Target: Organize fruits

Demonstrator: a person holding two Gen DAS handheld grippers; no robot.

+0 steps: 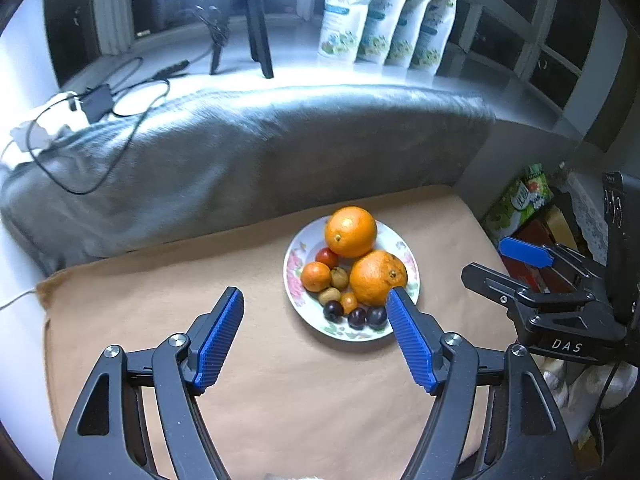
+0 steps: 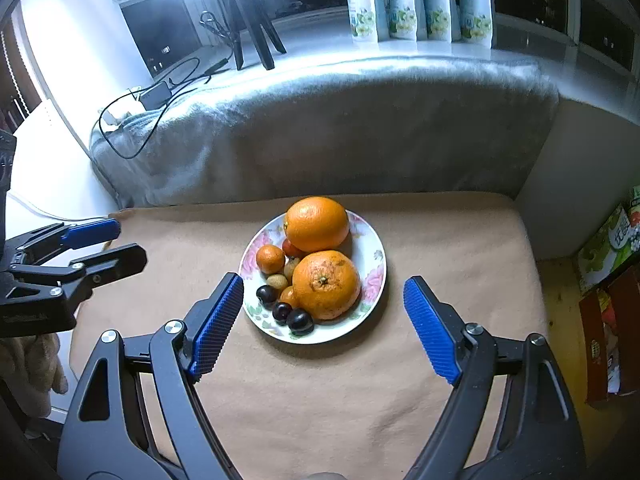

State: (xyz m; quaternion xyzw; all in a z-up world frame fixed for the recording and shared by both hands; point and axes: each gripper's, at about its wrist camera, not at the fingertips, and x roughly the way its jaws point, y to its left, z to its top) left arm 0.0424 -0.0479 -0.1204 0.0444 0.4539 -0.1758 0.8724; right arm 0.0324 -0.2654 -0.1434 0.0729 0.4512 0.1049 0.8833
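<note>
Right wrist view: the floral plate [image 2: 374, 276] sits near the middle of the tan cushion [image 2: 320, 392], somewhat toward its far edge where the grey blanket [image 2: 320, 128] begins, and it lies almost squarely ahead of the right gripper [image 2: 324, 292]. Its jaws stand wide apart and hold nothing, short of the plate, with the near orange [image 2: 326, 284] centred in the gap between them. Behind that fruit lies the far orange [image 2: 316, 224]; a small mandarin [image 2: 270, 259] and three dark plums [image 2: 282, 310] crowd the plate's left and near side.

In the left wrist view the same plate [image 1: 298, 256] lies ahead but off to the right, partly behind the right finger [image 1: 410, 336] of the left gripper [image 1: 314, 304], whose jaws are likewise spread and empty. The plums [image 1: 356, 314] sit nearest that finger.

Judged from this, the right hand is the better lined up: a straight advance would bracket the near orange. The round fruit offers no long axis, so approach angle matters little; the tight crowding of small fruit on its left side does.
</note>
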